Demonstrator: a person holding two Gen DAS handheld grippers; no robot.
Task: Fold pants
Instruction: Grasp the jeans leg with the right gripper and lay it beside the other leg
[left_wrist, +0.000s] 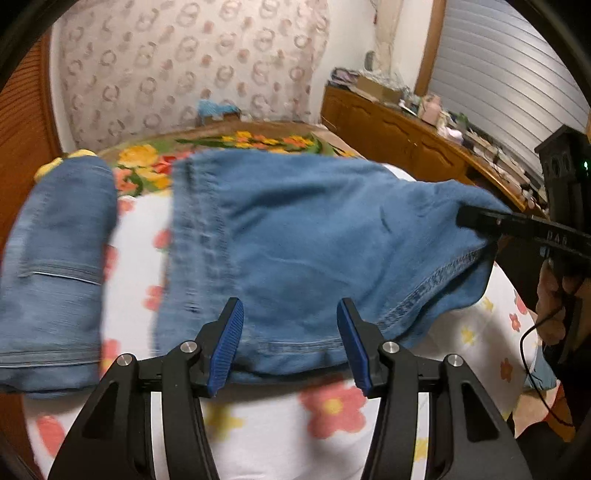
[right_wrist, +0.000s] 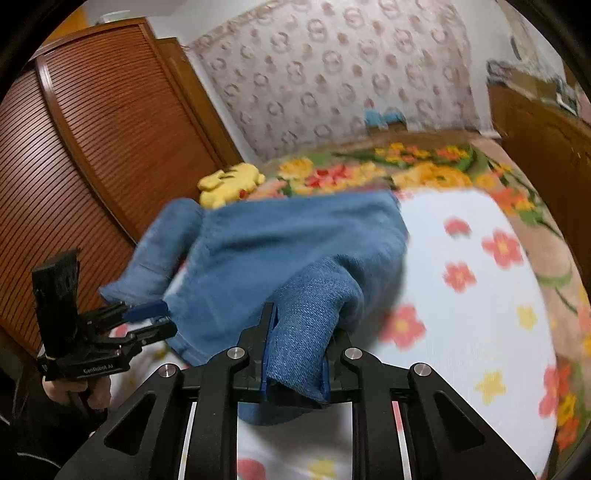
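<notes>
Right gripper is pinching a bunched fold of the pants mid-frame over the bed; left gripper is hanging spread, hem just ahead.

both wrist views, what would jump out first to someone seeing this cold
The blue denim pants dominate both views, lying across a white bedsheet with red and yellow flowers. In the right wrist view the right gripper is shut on a bunched fold of the denim, while the left gripper hovers open at the near hem. A yellow plush toy sits at the far edge of the bed, beside the brown slatted wardrobe door.
</notes>
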